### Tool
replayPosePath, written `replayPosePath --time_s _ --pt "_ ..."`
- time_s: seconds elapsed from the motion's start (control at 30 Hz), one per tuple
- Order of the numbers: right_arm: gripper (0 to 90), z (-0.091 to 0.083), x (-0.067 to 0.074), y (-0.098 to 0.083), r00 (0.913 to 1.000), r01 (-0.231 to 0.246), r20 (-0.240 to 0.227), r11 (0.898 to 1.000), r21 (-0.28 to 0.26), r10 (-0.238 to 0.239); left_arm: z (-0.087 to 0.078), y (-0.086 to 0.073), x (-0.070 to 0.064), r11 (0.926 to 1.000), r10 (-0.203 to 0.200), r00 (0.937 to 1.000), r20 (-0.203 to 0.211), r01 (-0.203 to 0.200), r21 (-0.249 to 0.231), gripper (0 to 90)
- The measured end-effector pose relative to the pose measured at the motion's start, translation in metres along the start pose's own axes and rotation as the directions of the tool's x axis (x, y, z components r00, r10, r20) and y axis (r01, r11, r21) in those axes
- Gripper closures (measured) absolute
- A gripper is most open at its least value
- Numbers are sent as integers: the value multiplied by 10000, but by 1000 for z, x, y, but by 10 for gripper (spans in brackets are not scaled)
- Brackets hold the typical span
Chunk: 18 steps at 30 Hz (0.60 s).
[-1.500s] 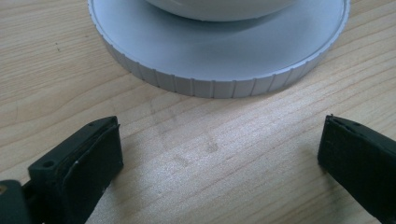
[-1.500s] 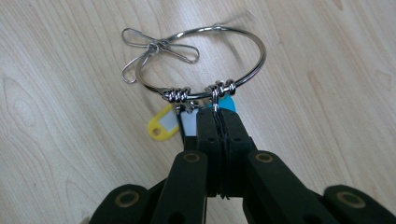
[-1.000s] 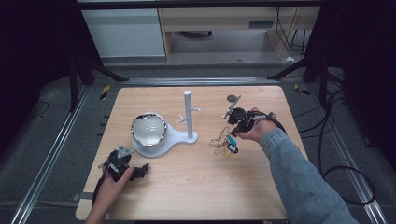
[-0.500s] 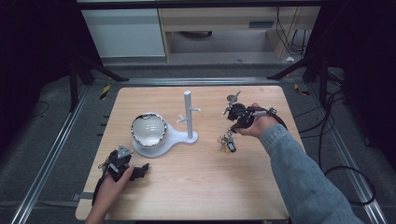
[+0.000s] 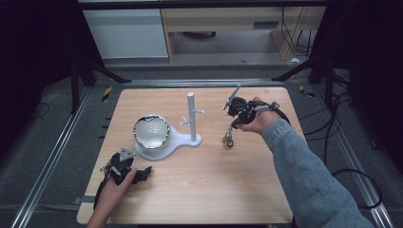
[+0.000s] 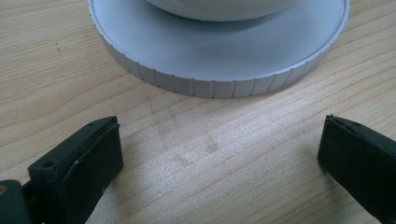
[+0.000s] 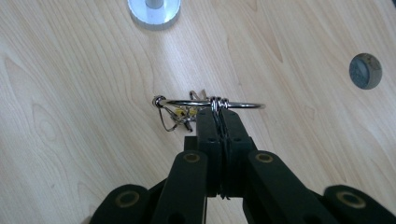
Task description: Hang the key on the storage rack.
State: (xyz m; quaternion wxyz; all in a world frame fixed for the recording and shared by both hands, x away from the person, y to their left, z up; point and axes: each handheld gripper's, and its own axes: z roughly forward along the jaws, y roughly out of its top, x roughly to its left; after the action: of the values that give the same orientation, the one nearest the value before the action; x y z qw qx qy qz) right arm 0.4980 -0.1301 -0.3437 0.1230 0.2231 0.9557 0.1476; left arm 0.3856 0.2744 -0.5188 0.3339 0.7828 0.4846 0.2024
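Gripping key ring (image 7: 212, 103) tight in rt gripper (image 5: 234, 105) — keys (image 5: 227, 139) dangling just right of white stand (image 5: 192, 118). Resting lt gripper (image 5: 127, 167) w/ jaws wide, empty — near stand's round base.

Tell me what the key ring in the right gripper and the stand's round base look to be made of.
Key ring: thin bright wire with sharp glints, so polished metal, likely steel. Stand base: matte pale grey with evenly ribbed edge and no reflections; looks like moulded plastic, though painted metal can't be ruled out.
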Motion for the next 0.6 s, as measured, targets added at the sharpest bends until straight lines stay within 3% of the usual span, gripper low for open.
replayPosePath --time_s 0.6 --pt "886 -22 -5 11 9998 115 181 9999 -120 -113 0 0 0 10000 23 10000 0 -23 3 0"
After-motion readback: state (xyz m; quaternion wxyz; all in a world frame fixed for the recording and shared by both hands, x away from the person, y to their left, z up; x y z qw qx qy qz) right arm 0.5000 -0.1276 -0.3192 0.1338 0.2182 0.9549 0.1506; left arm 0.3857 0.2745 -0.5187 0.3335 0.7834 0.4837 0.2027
